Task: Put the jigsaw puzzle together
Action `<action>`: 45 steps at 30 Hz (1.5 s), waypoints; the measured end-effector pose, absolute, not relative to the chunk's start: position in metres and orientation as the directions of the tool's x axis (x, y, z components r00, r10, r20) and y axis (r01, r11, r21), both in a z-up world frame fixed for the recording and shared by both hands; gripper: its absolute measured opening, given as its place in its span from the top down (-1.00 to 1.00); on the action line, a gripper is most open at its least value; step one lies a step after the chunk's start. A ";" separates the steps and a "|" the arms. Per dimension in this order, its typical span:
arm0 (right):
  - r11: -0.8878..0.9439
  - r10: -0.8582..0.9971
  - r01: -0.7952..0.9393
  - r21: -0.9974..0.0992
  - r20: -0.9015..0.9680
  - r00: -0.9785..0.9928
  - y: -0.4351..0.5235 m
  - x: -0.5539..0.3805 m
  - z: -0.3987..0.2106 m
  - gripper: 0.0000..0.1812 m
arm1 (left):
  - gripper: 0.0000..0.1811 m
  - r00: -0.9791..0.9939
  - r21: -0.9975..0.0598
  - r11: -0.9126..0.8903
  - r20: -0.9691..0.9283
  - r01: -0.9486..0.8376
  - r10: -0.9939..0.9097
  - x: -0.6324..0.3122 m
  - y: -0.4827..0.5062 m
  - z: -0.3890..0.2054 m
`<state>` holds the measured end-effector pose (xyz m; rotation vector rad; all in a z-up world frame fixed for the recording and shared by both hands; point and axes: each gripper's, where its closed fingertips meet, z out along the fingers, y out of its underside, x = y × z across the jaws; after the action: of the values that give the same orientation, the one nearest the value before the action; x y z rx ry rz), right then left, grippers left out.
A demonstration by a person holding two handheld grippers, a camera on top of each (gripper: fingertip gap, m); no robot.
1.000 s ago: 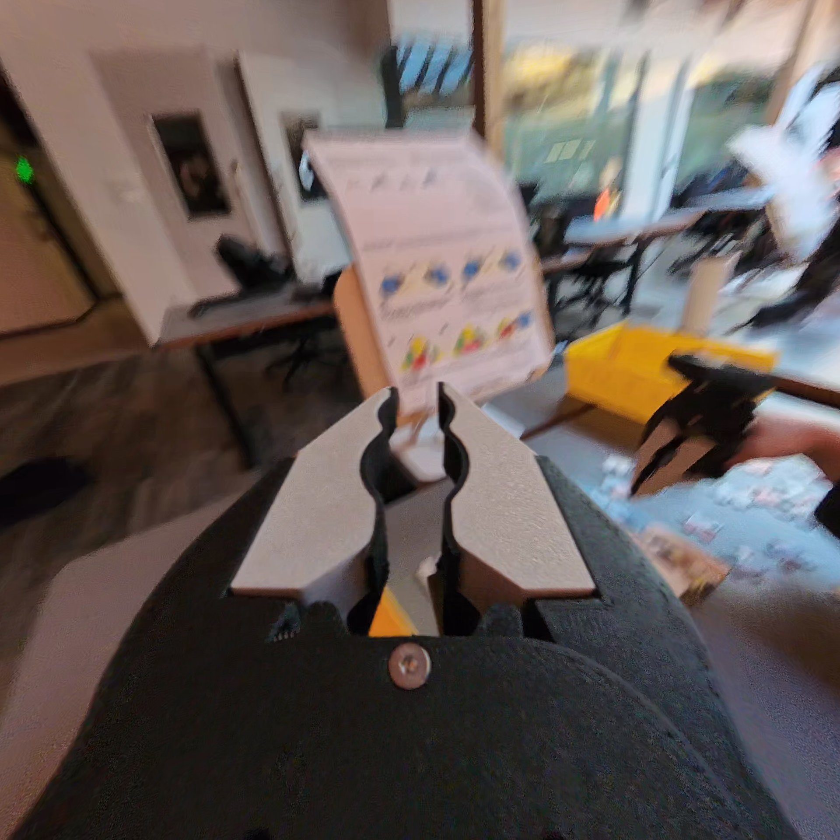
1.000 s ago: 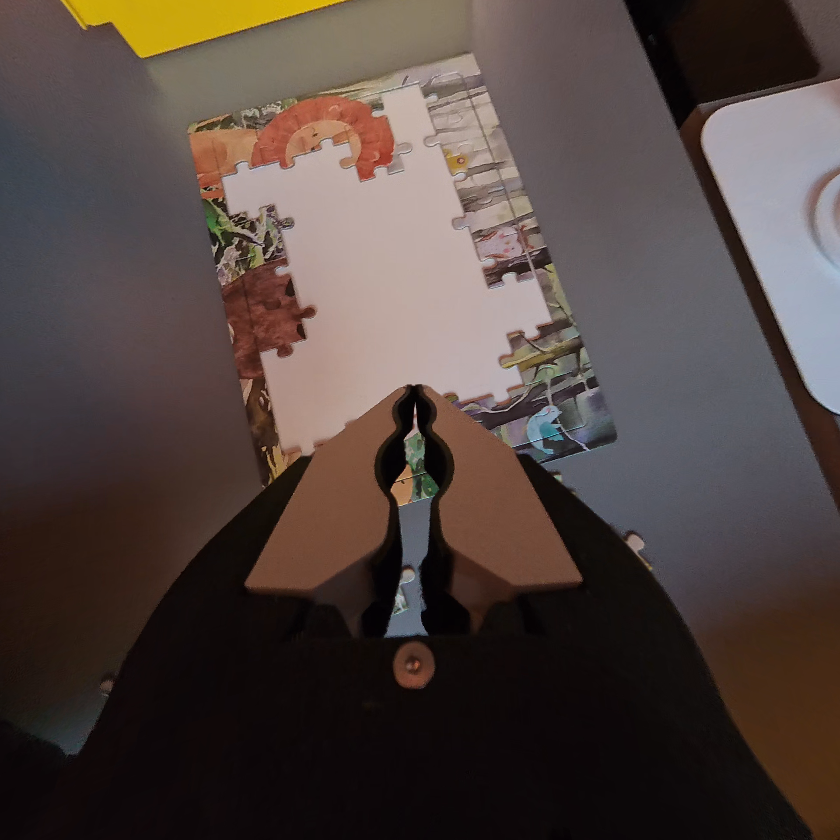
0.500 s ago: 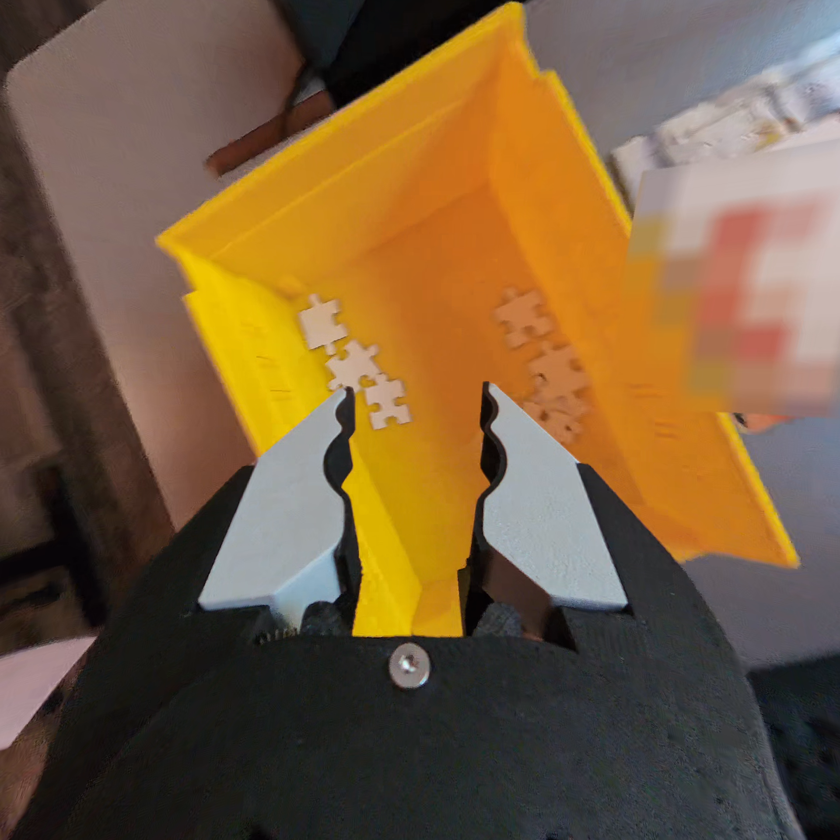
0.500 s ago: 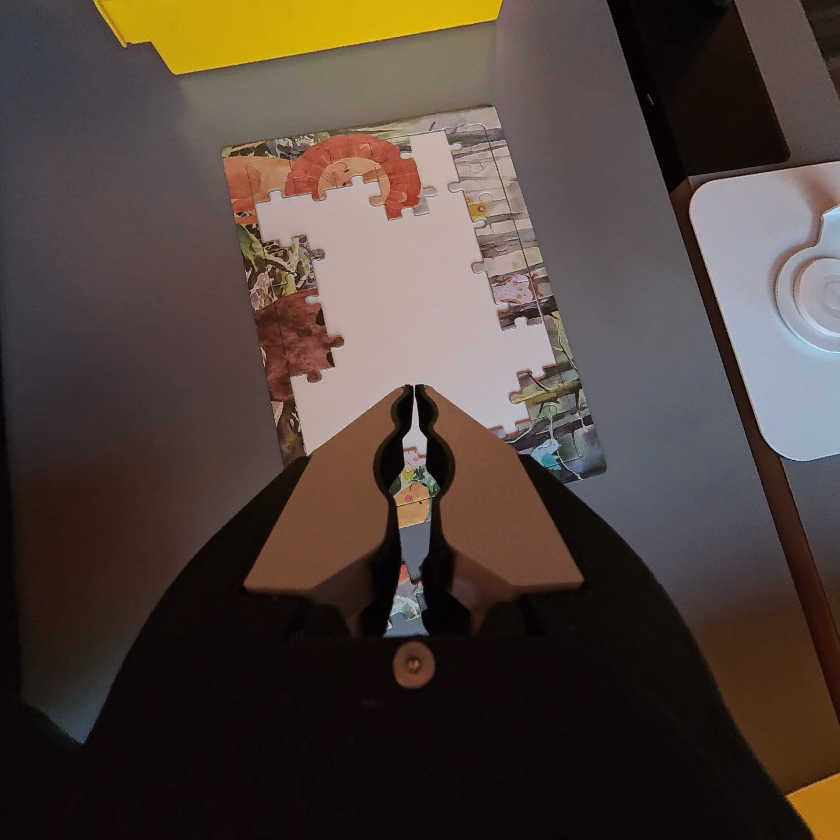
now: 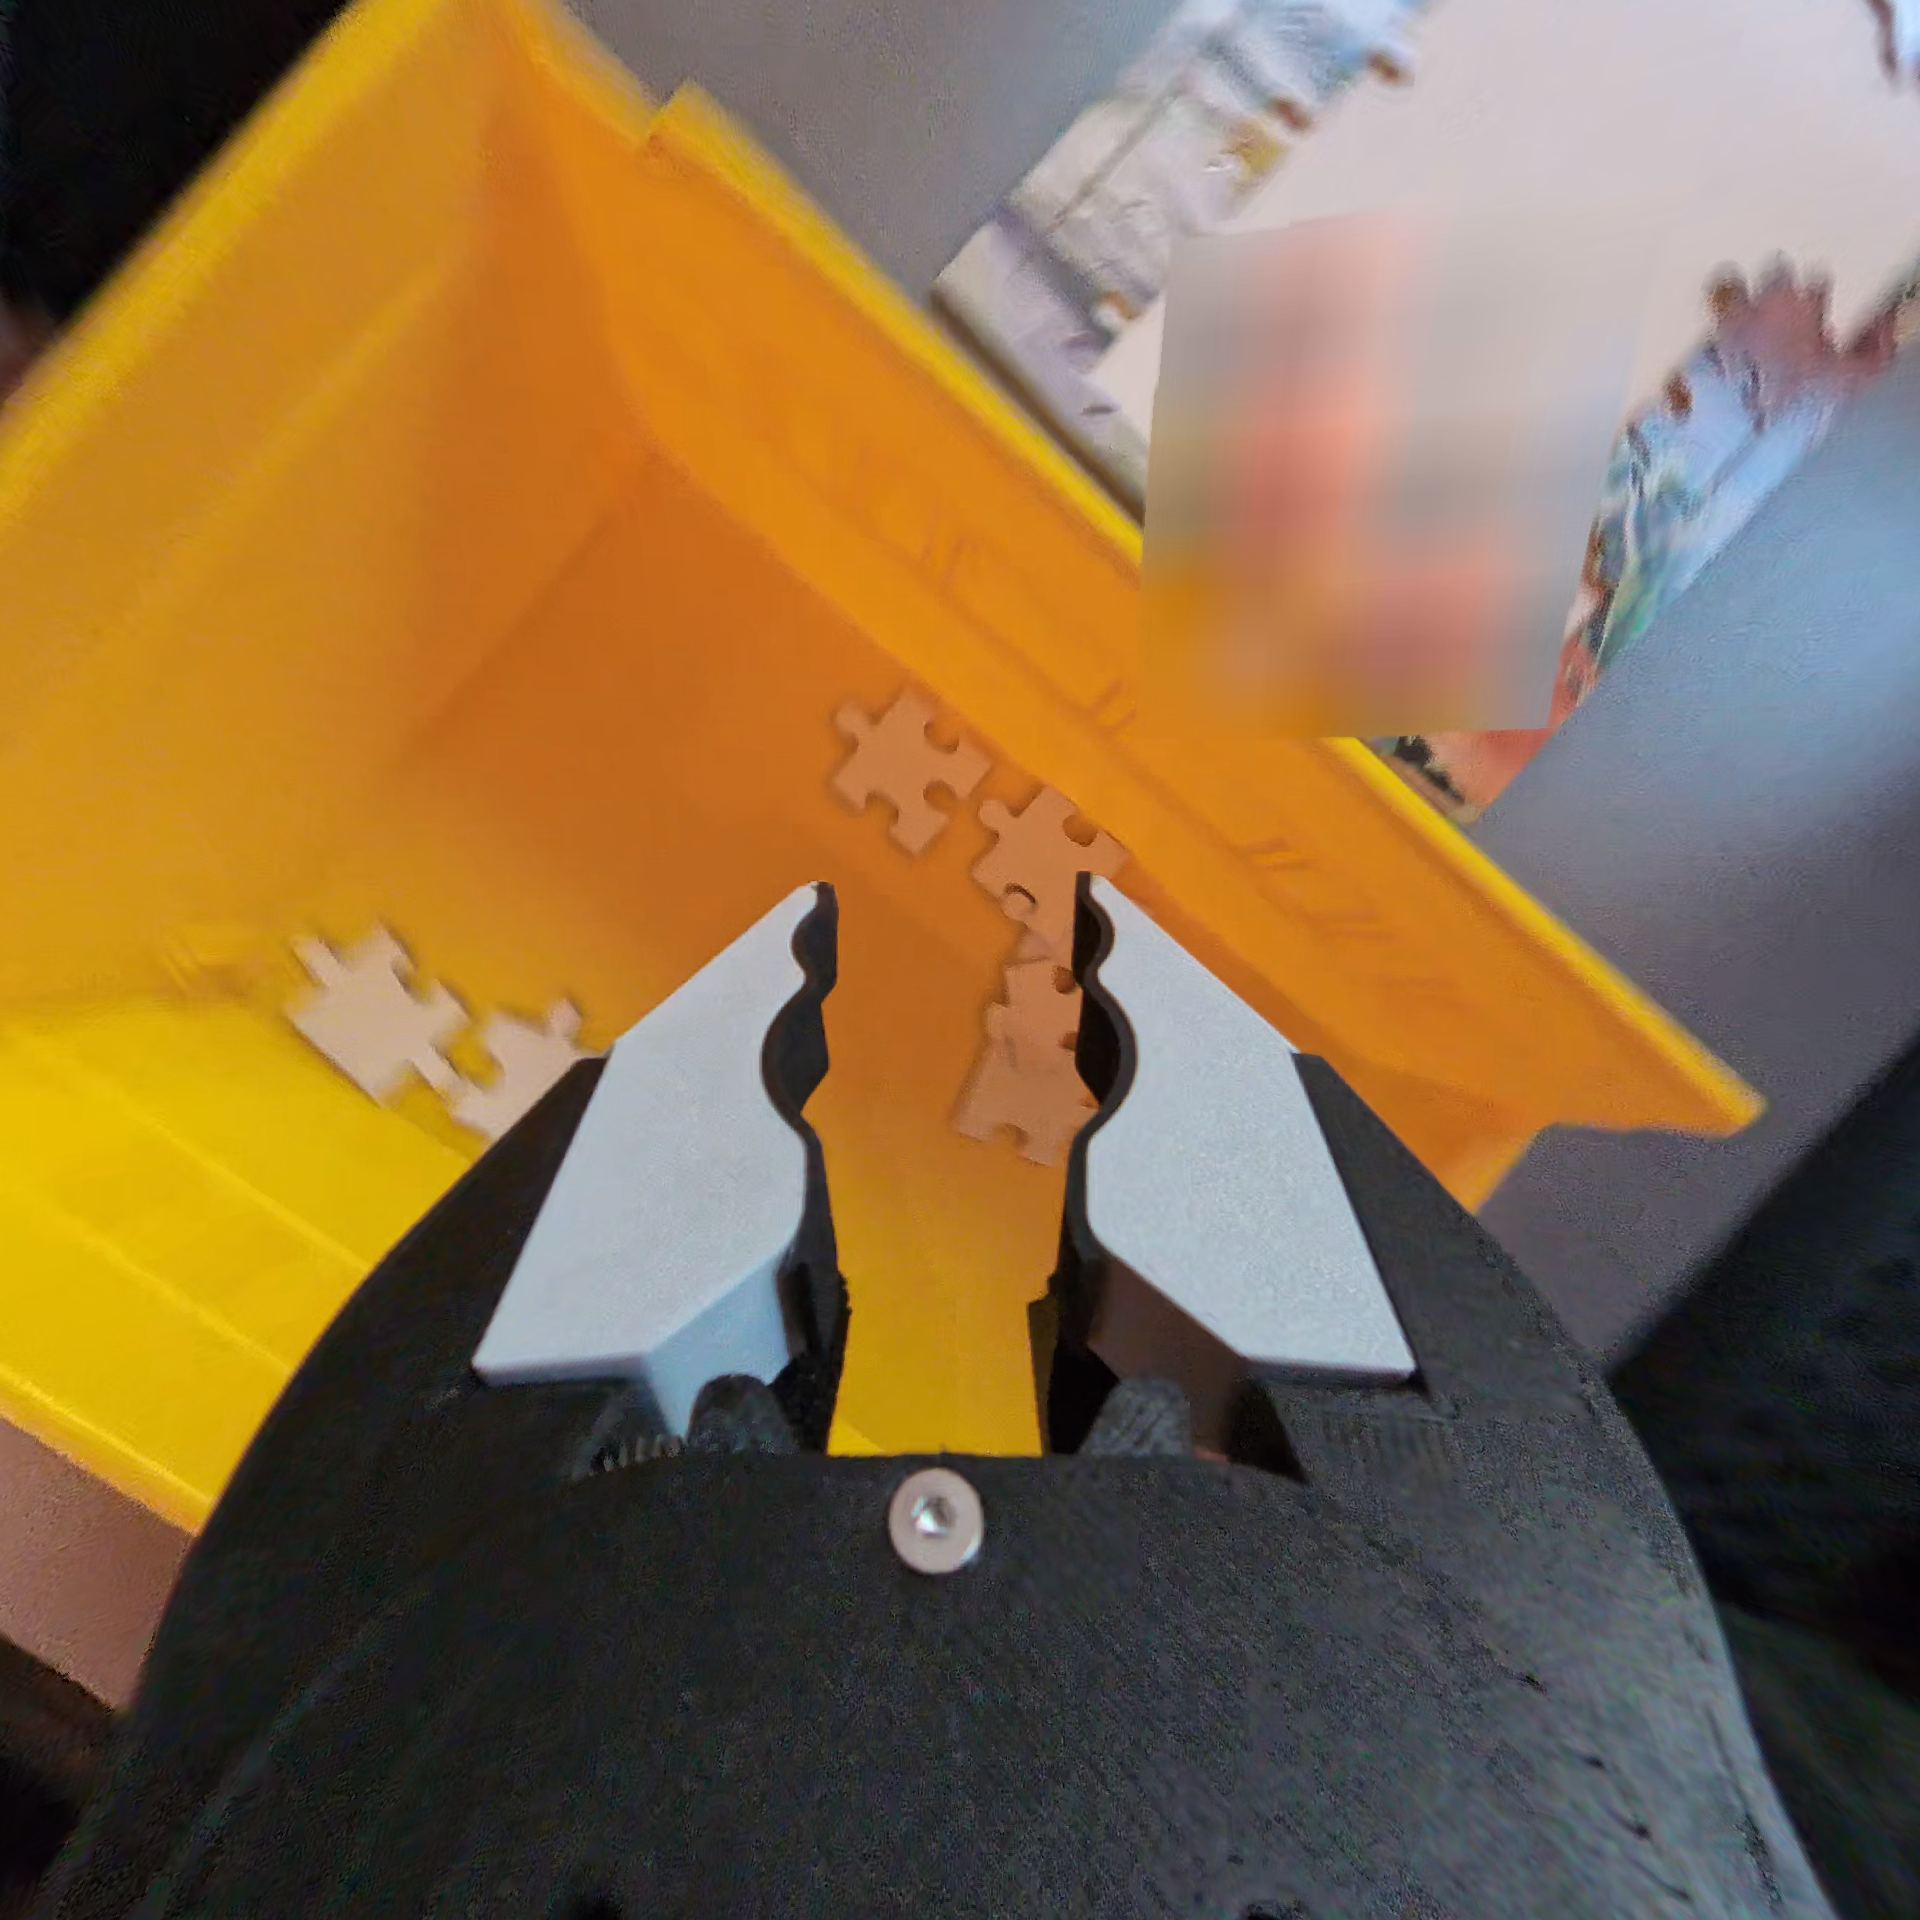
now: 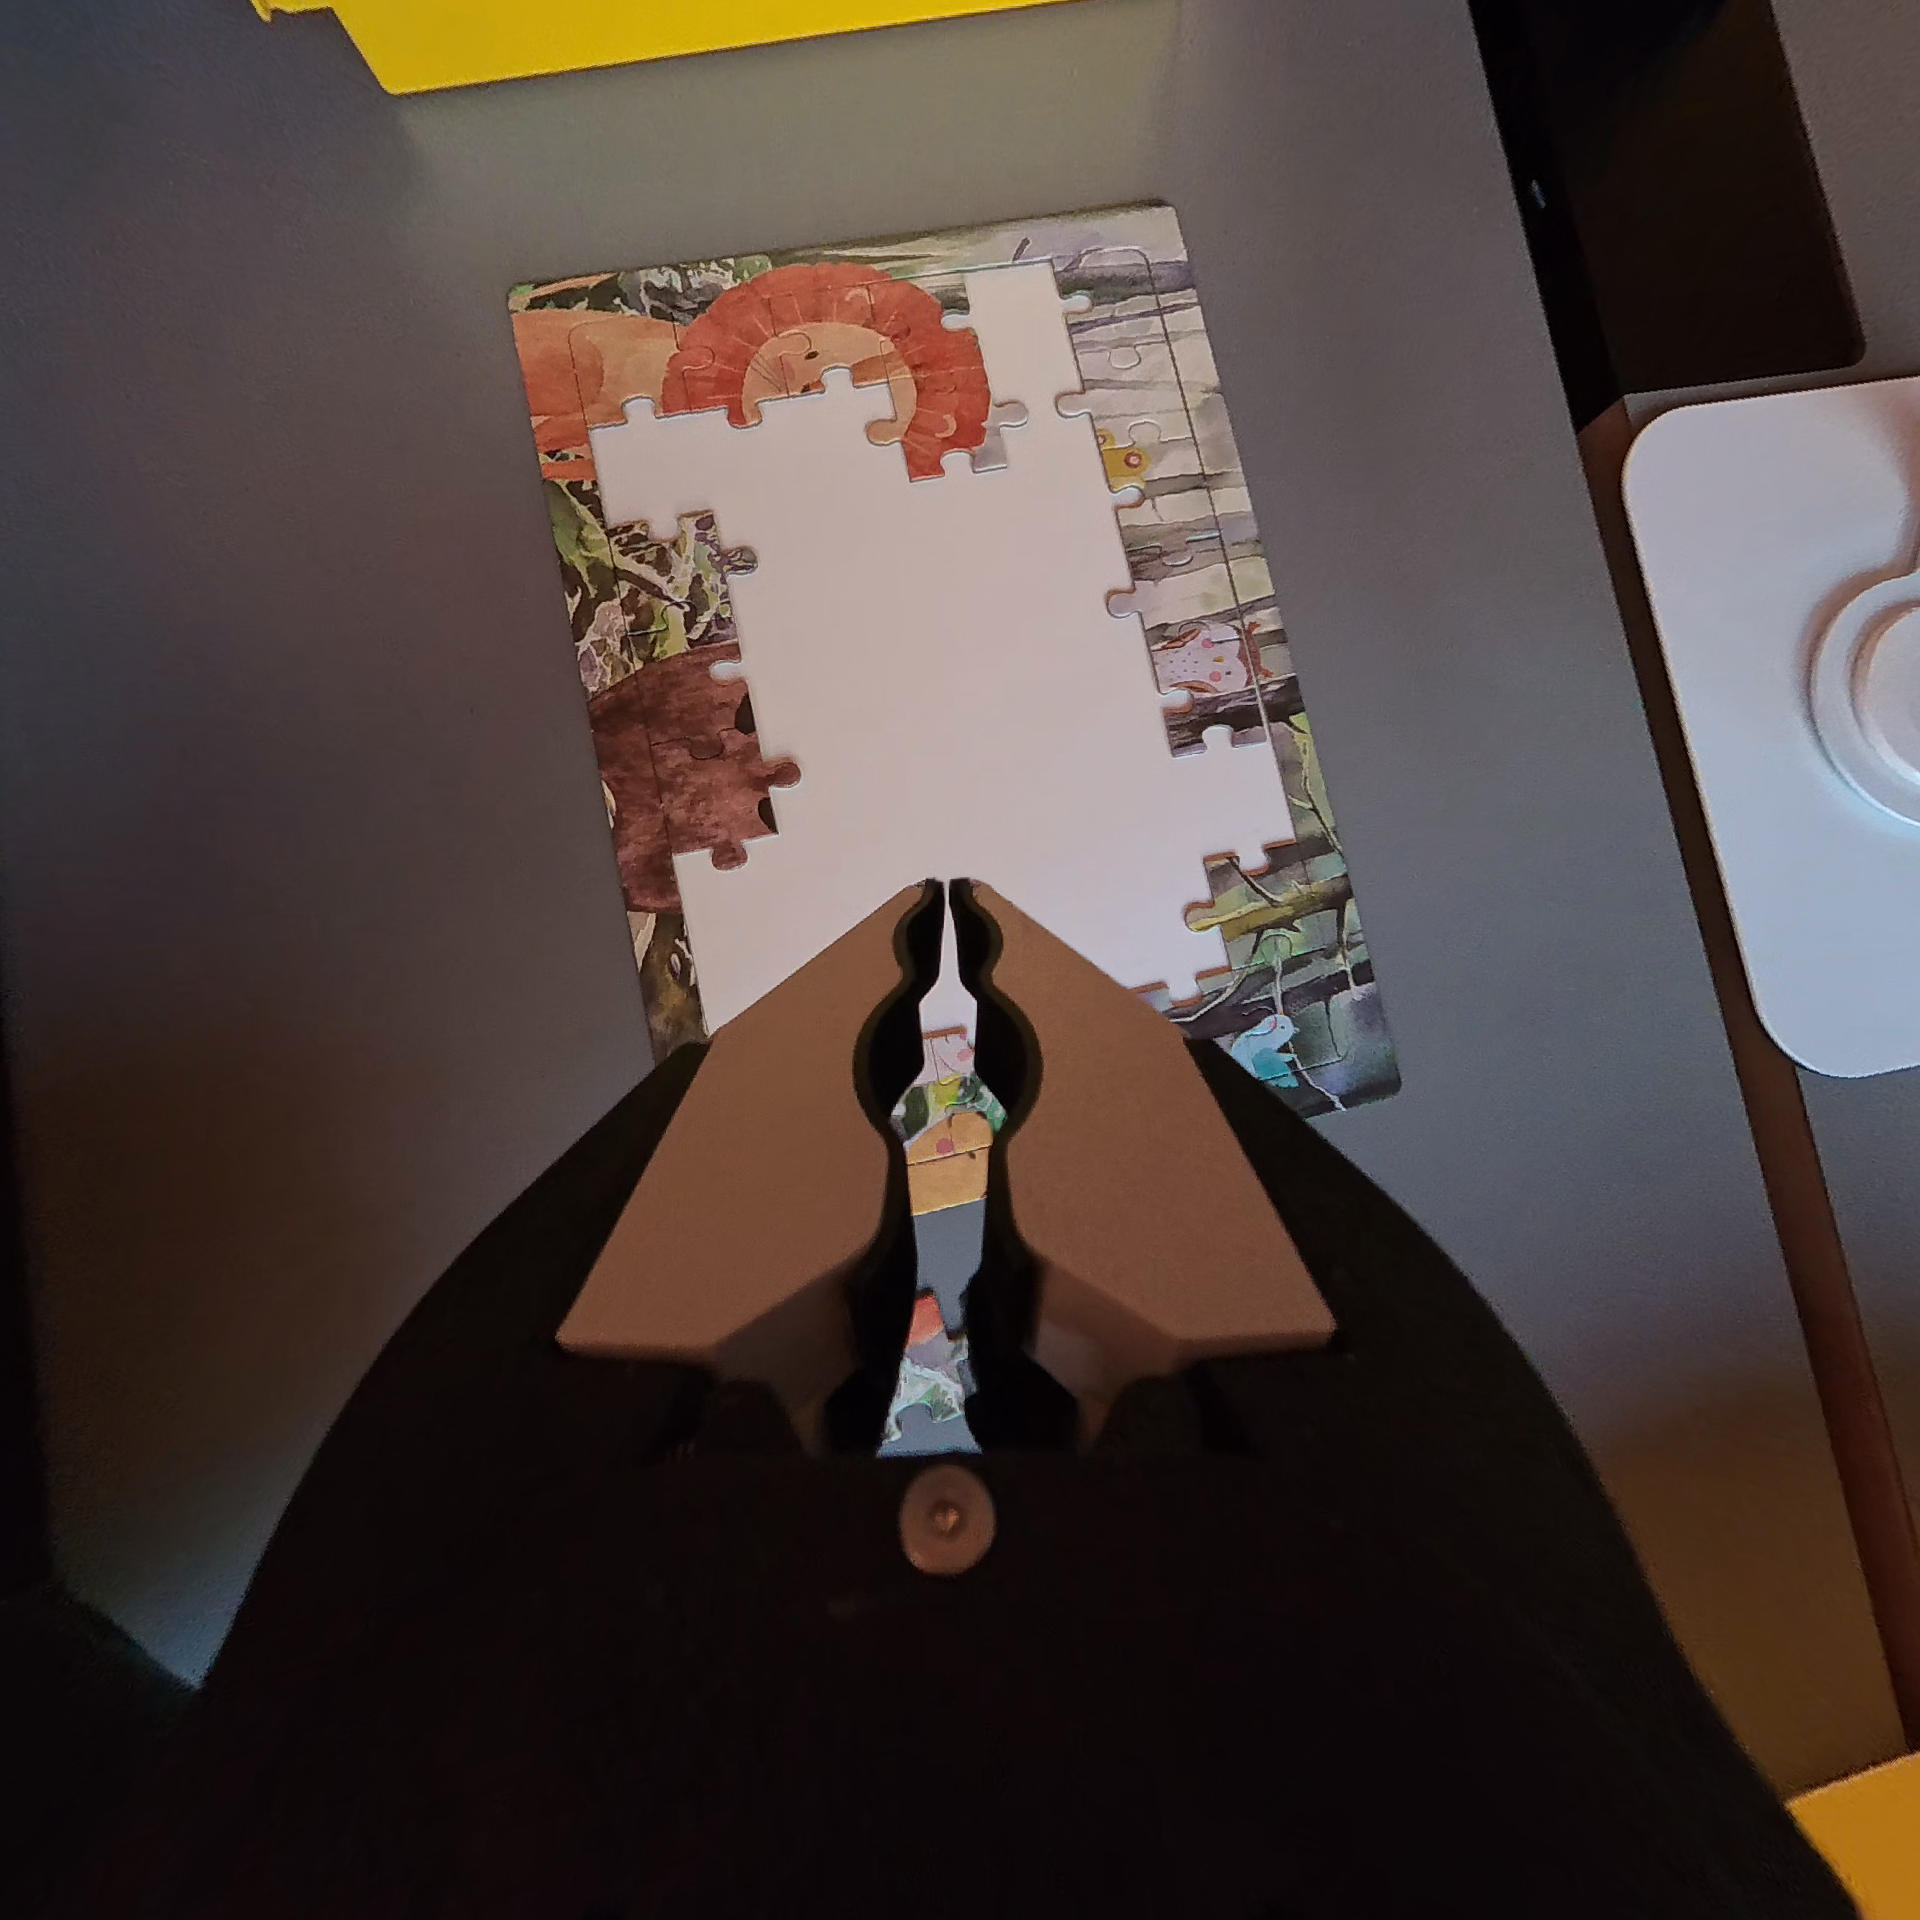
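Left gripper (image 5: 951, 904): jaws standing parted, nothing between them; a second ago it was pointing out across the room with jaws nearer together, and it is now angling down into the yellow bin (image 5: 436, 582), closer than half a second ago; view blurring with motion.

Bin: lying on the grey surface (image 6: 260, 727) just beyond the puzzle's far edge; holding loose pieces, pale backs up; one cluster (image 5: 977, 810) is lying by the bin's right wall just ahead of the right fingertip, another (image 5: 395, 1023) sitting to the left, partly behind the left finger.

Right gripper (image 6: 948, 883): jaws almost touching at the tips, only a slit showing; no piece seen in them; hovering over the near end of the puzzle; over the last second the puzzle is sliding lower in its view, so it seems to be drifting across the board.

Puzzle (image 6: 831, 343): flat on the surface; border and some inner pieces in place; the white middle (image 6: 935, 644) still waiting unfilled; one loose coloured piece (image 6: 928, 1361) is showing through the gap near the gripper's base, on the surface.

White tray (image 6: 1745, 623): off to the right, apart from the puzzle.

Reading: the left gripper is likely going for a piece from the right cluster; much of the puzzle is remaining to do.
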<state>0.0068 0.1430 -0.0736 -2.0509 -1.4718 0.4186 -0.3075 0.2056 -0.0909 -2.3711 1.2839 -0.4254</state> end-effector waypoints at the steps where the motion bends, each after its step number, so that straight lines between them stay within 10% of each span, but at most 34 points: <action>1: -0.232 0.936 0.759 -0.608 0.072 0.344 0.143 0.007 -0.075 0.98 | 0.53 0.444 -0.513 -0.379 -0.005 -0.770 -0.896 -0.305 0.204 -0.093; 8: -0.254 0.937 0.758 -0.600 0.042 0.347 0.144 0.008 -0.083 0.98 | 0.45 0.269 -0.353 -0.254 0.006 -0.900 -0.963 -0.305 0.180 -0.134; 26: -0.285 0.936 0.765 -0.577 0.007 0.353 0.143 0.015 -0.093 0.98 | 0.53 0.177 -0.341 -0.175 0.025 -0.924 -0.984 -0.299 0.179 -0.161; 41: -0.294 0.934 0.778 -0.555 0.005 0.357 0.142 0.017 -0.096 0.98 | 0.53 0.473 -0.227 -0.440 -0.119 -0.869 -0.873 -0.362 0.216 -0.155; 45: -0.296 0.933 0.777 -0.556 0.005 0.359 0.142 0.018 -0.096 0.98 | 0.27 0.511 -0.172 -0.489 -0.117 -0.855 -0.852 -0.368 0.215 -0.160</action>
<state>0.0177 0.1417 -0.0956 -2.1565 -1.4833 0.4442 -0.3677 0.2149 -0.1598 -2.5449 1.4581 0.0239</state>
